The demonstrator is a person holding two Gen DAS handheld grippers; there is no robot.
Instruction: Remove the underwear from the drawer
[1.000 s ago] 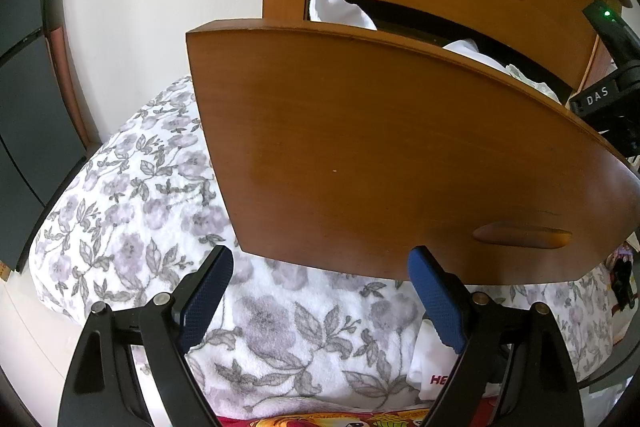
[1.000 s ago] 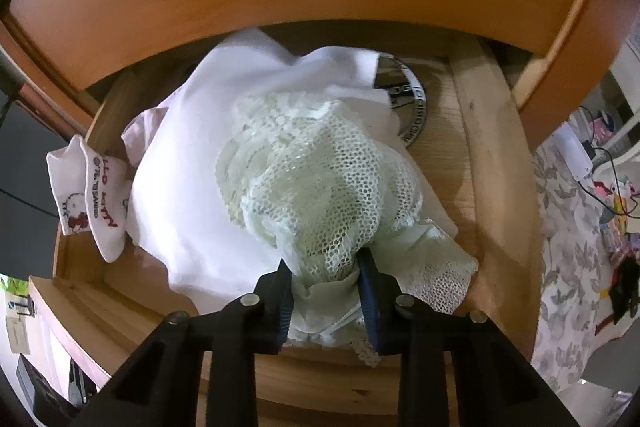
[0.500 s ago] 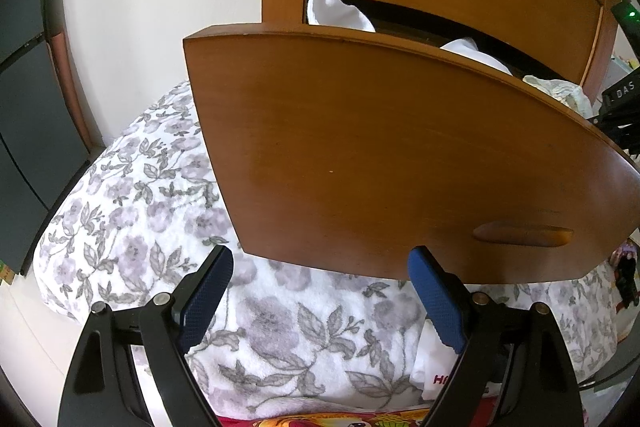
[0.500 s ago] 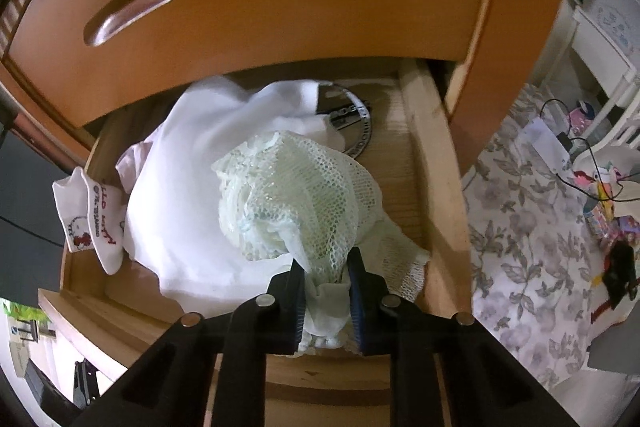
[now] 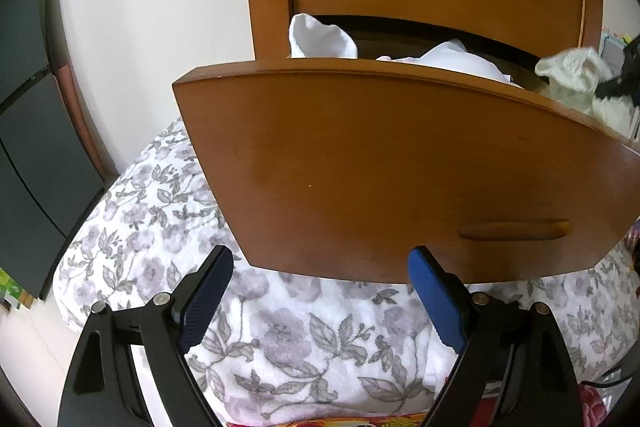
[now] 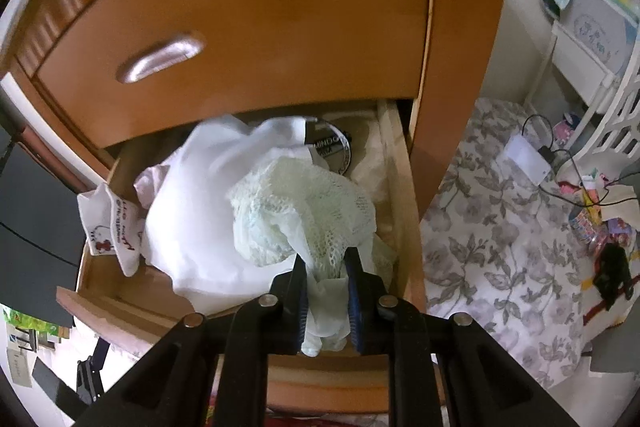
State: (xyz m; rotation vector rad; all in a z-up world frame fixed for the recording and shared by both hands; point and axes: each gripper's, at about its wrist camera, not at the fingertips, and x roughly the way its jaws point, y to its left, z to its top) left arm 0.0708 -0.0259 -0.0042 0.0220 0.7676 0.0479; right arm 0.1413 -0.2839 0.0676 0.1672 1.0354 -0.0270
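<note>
Pinching one pale green lace underwear (image 6: 304, 211), the right gripper (image 6: 326, 267) has its jaws closing on a gathered fold of the fabric, which hangs bunched just above the open drawer (image 6: 394, 187) near its right side wall. Two blue pads (image 6: 354, 291) press the cloth between them. In the left wrist view the same underwear (image 5: 568, 67) shows over the drawer's right end, blurred and partly cut by the frame edge.

One white garment (image 6: 200, 211) fills most of the drawer. One small white sock with a red cartoon print (image 6: 108, 223) hangs over the left wall. One round dark disc with lettering (image 6: 336, 151) lies at the back, half covered by cloth; its text is hard to read. One closed drawer (image 6: 256, 15) sits above the open one.

The left gripper (image 5: 320, 297) hovers below the curved drawer front (image 5: 400, 167), touching nothing. Its jaws stand wide apart and empty over a floral bedspread (image 5: 160, 227). Clutter at the far right of the bed is too small to make out.
</note>
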